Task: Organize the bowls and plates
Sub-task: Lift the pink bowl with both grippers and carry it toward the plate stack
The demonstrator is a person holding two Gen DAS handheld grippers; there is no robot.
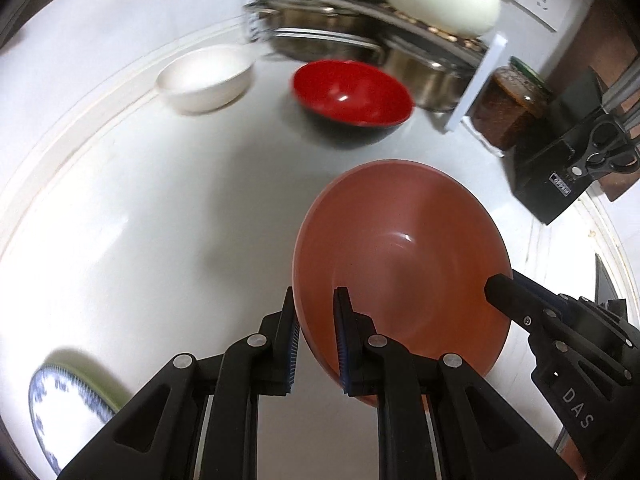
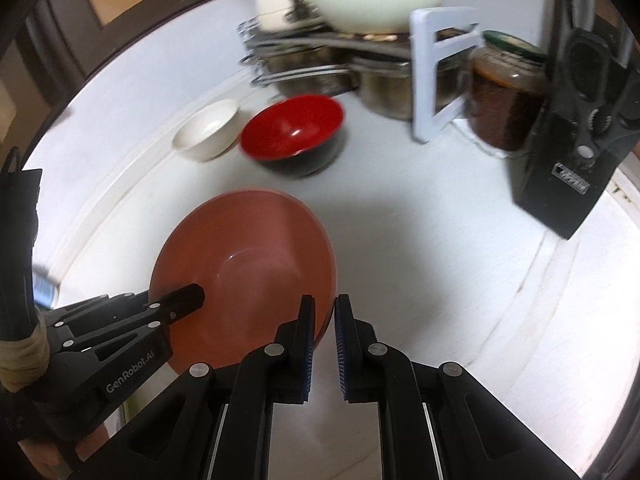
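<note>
Terracotta-pink round plastic bowl gripped on opposite rims by left gripper and right gripper, both clamped narrow, above white counter.

My left claw grips the near rim of the terracotta bowl | right claw on its far edge | red bowl and white bowl beyond | patterned plate lower left

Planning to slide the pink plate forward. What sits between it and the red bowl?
Nothing: both wrist views show bare white counter between the pink plate and the red bowl.
</note>
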